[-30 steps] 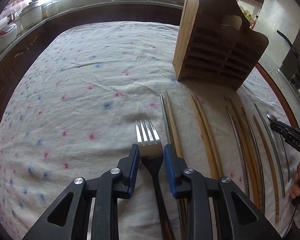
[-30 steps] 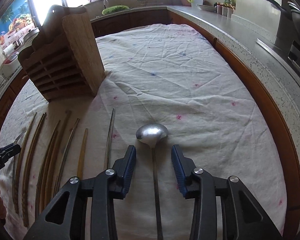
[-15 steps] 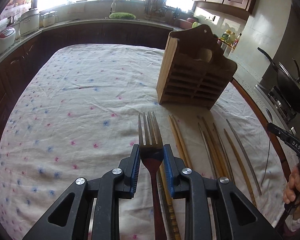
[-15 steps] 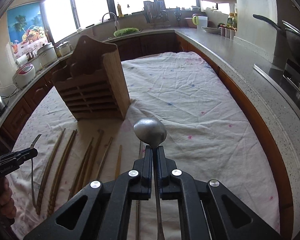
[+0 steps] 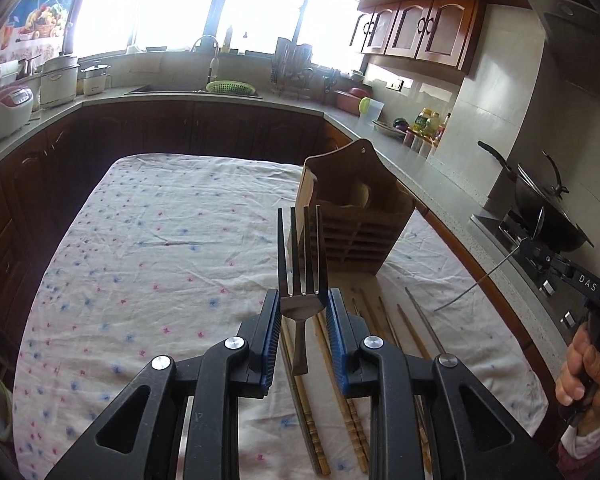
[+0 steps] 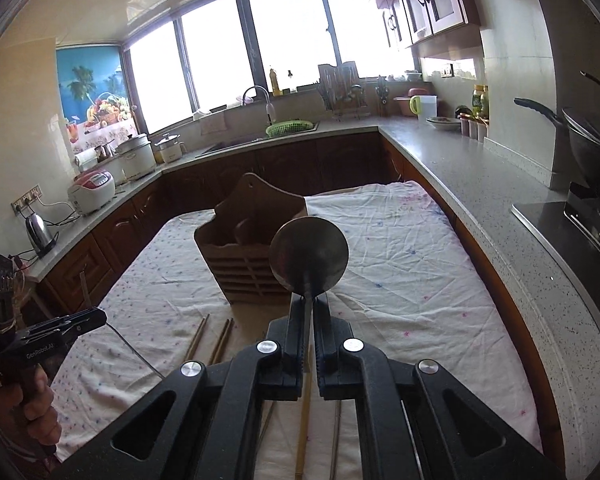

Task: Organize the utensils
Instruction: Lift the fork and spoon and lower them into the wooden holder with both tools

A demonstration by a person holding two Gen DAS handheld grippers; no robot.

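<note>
A flowered tablecloth (image 5: 148, 240) is covering the table, with dark kitchen cabinets and a grey counter (image 6: 480, 184) running around it. On the left, the left gripper (image 5: 303, 312) is clamping a metal fork (image 5: 302, 272) by its neck between the blue pads, tines pointing up and away, the fork hanging clear above the cloth. Beneath and just to the right of it, several chopsticks (image 5: 342, 392), wooden and metal, are lying side by side on the cloth, roughly parallel. Beyond them, near the middle of the table, a wooden utensil holder (image 5: 352, 224) is standing upright with slatted front facing the cameras. Further right, the right gripper (image 6: 309, 308) is clenching the thin handle of a metal spoon (image 6: 309, 254), jaws fully closed on it, bowl raised in front of the holder. A hand (image 5: 588, 368) is gripping the right tool at the far edge of the left view.
</note>
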